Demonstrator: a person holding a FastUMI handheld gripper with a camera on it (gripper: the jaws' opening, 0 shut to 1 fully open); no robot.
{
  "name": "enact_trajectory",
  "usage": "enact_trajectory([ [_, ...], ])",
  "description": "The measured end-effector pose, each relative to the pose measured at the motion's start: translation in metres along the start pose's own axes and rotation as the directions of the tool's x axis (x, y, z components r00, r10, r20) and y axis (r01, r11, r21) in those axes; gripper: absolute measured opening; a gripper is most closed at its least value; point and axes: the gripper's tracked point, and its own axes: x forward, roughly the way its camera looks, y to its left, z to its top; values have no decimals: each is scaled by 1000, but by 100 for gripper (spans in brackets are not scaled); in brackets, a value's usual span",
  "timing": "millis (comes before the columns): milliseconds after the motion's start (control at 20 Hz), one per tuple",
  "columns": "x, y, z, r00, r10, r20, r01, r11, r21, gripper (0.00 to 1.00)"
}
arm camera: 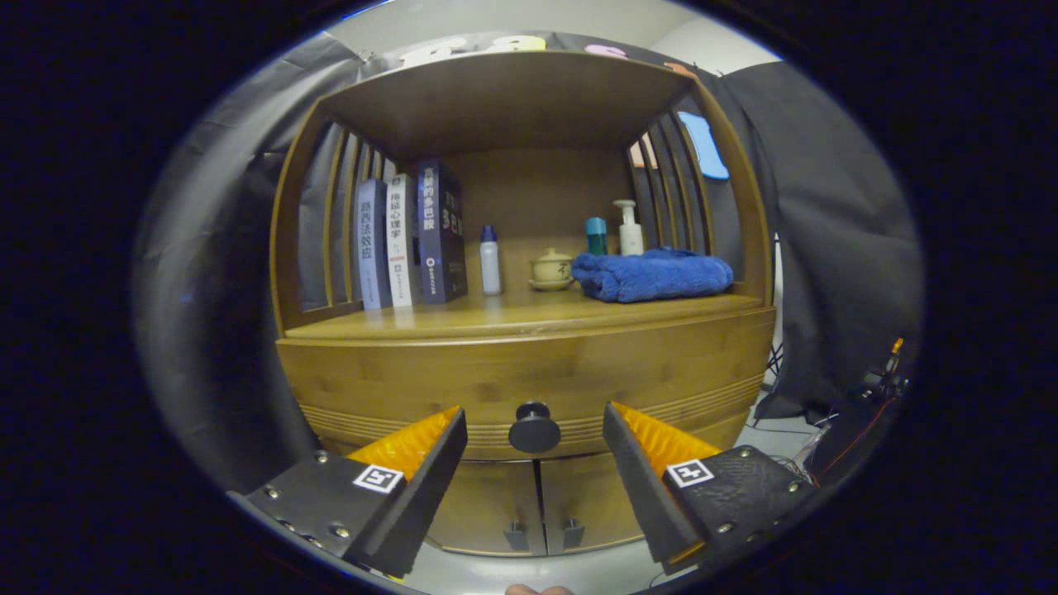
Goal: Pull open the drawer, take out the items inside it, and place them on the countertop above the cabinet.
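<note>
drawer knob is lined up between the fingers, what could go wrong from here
1. The gripper is open and the round black knob looks small, so the fingers may slip off it when pulling.
2. The countertop already holds books, a teapot and a blue towel; placed items could knock them.

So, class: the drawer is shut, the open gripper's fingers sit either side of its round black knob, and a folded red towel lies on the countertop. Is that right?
One thing is wrong: the folded towel on the countertop is blue, not red, as the gripper view shows. The rest holds: the drawer is shut, and the open gripper has its fingers either side of the round black knob.
</note>
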Motion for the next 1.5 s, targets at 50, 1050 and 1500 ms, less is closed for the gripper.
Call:
enact_trajectory([
  [50,9,3,-4,1000,4,-12,-4,1000,-5,100],
  [1050,46,0,-34,996,-18,-85,23,998,63,43],
  [1500,38,-1,-20,997,47,-66,-50,998,-46,30],
])
